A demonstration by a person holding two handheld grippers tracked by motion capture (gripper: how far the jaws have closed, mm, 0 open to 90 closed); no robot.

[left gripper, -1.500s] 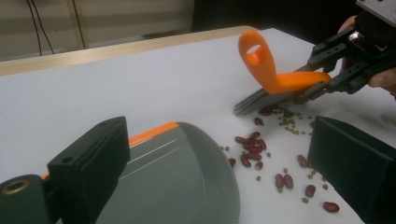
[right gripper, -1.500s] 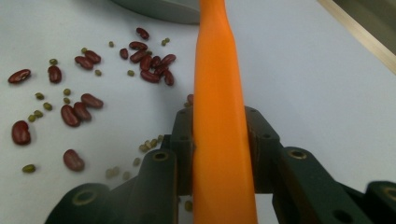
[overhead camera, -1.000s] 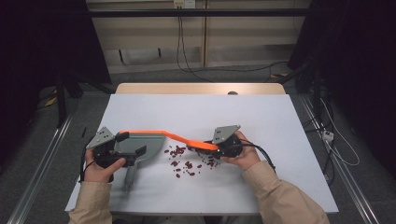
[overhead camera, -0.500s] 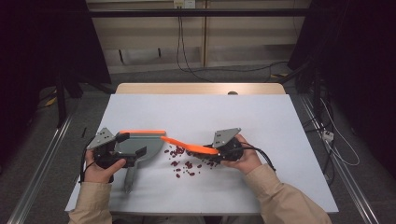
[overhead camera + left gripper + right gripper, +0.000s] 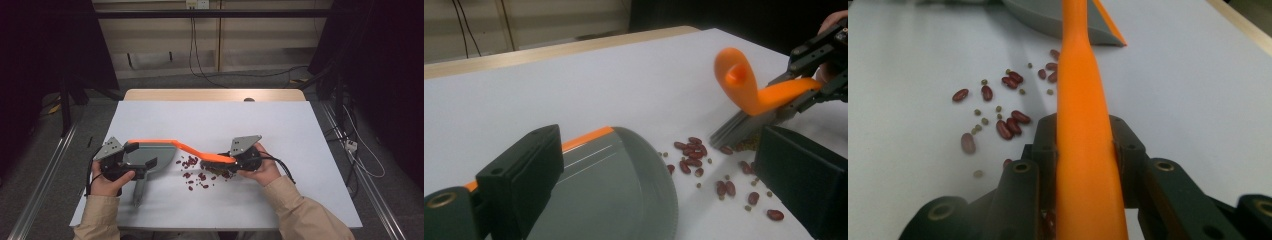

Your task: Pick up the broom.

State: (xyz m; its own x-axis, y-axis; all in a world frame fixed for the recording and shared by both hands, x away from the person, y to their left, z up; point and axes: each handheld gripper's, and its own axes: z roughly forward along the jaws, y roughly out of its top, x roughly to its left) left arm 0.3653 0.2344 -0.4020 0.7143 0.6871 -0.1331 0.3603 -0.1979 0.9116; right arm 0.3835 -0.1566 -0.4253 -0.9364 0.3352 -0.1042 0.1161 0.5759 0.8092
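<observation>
brush (image 5: 202, 153) sits clamped by its orange handle in the right gripper (image 5: 239, 159), jaws closed tight on it, bristles down on the table (image 5: 280, 125) at centre frame. beans (image 5: 196, 172) lie scattered just left of and below the bristles, between them and the dustpan (image 5: 150, 154). left gripper (image 5: 120, 162) grips the dustpan at lower left, its mouth facing right toward the beans. brush handle runs left-right, arching over the pile toward the pan, so a leftward sweep should carry the beans in.
</observation>
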